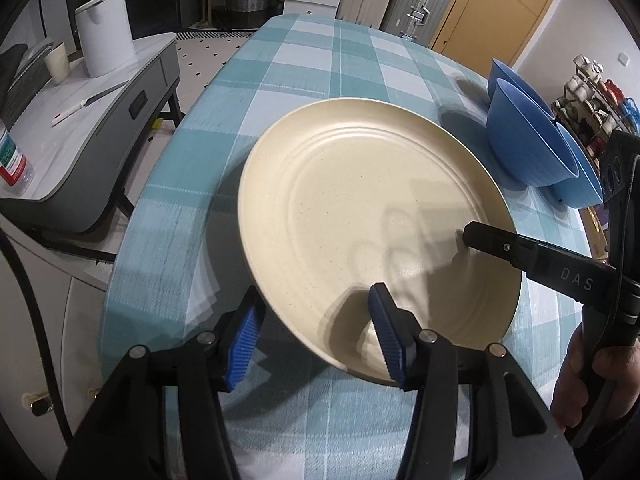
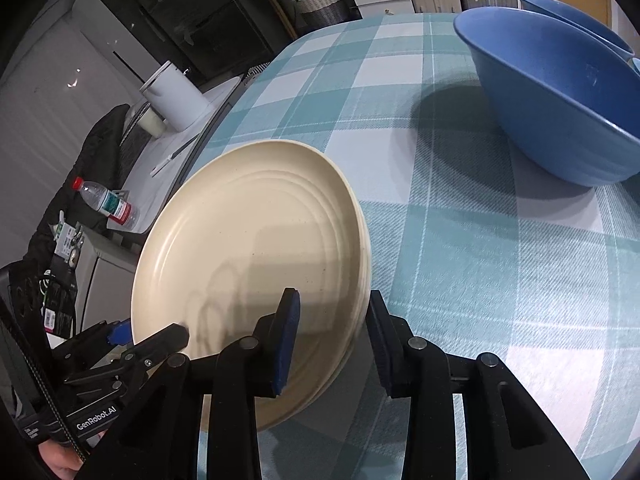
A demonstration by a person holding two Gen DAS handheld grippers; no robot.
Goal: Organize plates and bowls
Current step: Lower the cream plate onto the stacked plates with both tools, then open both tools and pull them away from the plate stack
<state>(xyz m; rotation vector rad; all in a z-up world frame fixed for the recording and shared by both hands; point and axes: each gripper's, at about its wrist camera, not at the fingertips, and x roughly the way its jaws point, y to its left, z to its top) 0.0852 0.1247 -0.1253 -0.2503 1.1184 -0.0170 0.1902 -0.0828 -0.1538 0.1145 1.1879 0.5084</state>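
Two tools work one stack of cream plates [image 1: 360, 200] near the left edge of the checked tabletop [image 1: 340, 52]. Left tool [image 1: 320, 336] straddles the stack's near rim, one blue pad over the top plate, the other outside and below the rim; jaws about half open, pads not visibly pressing. Right tool [image 2: 332, 344] straddles the opposite rim, one finger on the plate face, one outside against the edges; jaws narrower, and whether they pinch I cannot tell. Likely the pair is steadying or sliding the stack from both sides, since the stack looks too wide for one tool. Top plate is empty. Blue bowls [image 2: 560, 92] sit well apart at the tabletop's right, tilted and leaning on each other, nothing visible inside them.
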